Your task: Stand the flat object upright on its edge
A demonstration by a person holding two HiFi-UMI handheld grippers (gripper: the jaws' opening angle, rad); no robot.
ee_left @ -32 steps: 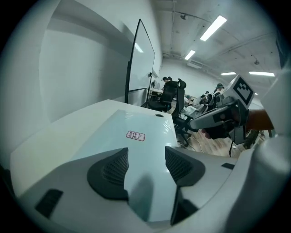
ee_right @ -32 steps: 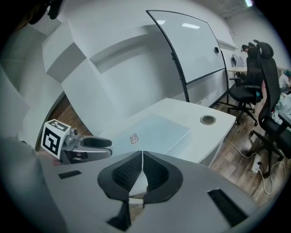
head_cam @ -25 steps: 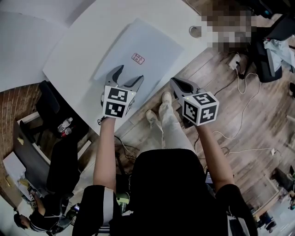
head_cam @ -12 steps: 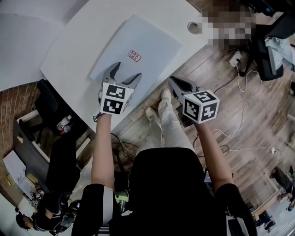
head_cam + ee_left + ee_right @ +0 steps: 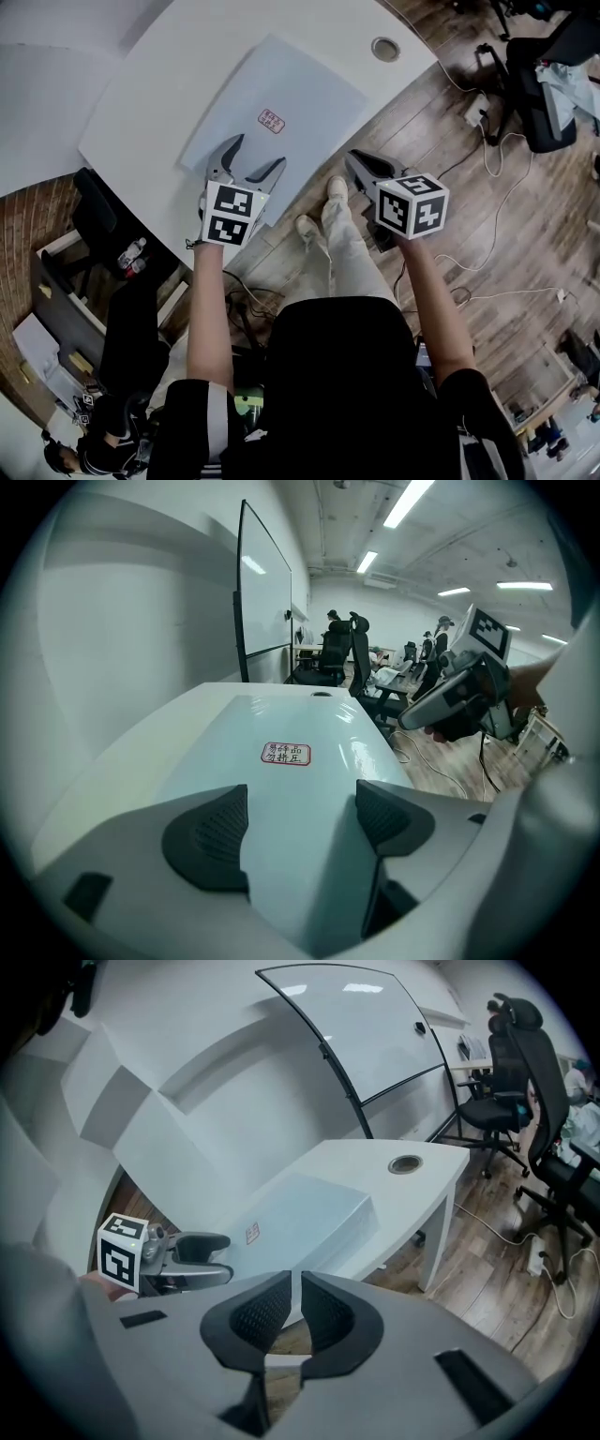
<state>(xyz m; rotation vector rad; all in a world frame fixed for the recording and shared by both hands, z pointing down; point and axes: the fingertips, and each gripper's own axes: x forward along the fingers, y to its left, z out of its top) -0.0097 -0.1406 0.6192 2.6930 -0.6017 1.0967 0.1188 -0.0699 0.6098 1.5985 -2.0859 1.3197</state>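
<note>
- Hand-held gripper on our left [image 5: 258,152] has its jaws spread wide, having just been opening. Nothing is pinched, and only the top of the flat object [image 5: 300,89] shows between them.
- We see the flat object, pale with a red label [image 5: 271,120], lying flat on the white tabletop [image 5: 150,103], its near edge under that gripper.
- Our right hand-held gripper [image 5: 352,161] is pressed together and empty, out over the wooden floor [image 5: 469,187] beside the tabletop's edge.

The pale blue flat rectangular box [image 5: 300,84] looks smooth and glossy, with light reflections on top. The white table [image 5: 141,103] beneath is smooth and matt. At four o'clock, the brown plank floor [image 5: 441,178] shows wood grain.
</note>
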